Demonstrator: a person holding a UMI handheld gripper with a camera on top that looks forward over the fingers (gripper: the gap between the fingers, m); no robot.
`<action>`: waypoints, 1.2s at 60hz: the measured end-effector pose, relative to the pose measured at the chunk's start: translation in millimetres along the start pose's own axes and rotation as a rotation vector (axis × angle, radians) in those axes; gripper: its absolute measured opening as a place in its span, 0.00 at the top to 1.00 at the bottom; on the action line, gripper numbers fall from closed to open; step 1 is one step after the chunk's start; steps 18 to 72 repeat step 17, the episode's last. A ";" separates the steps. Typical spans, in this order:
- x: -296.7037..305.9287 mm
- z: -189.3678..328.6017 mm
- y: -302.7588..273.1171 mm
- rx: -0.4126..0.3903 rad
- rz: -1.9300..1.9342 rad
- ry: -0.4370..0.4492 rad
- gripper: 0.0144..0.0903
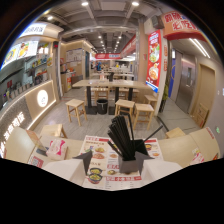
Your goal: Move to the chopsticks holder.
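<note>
A grey chopsticks holder stands on the light table close in front of me, with a bundle of black chopsticks fanning up and leftward out of it. My gripper is open. Its two dark pointed fingertips show at either side of the holder. The holder sits between them, nearer the right one, and the left one is well apart from it. I cannot tell whether the right tip touches it. The lower part of the fingers is hidden in black.
A printed menu sheet with food photos lies under and left of the holder. A pink-and-white packet rests further left. Beyond the table are wooden stools, long tables, a black bin and a serving counter.
</note>
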 end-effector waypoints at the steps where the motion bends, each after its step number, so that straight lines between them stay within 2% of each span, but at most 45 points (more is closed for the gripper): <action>1: -0.1 0.8 0.2 -0.001 0.001 -0.001 0.07; 72: -3.1 8.7 1.7 -0.006 0.004 -0.011 0.07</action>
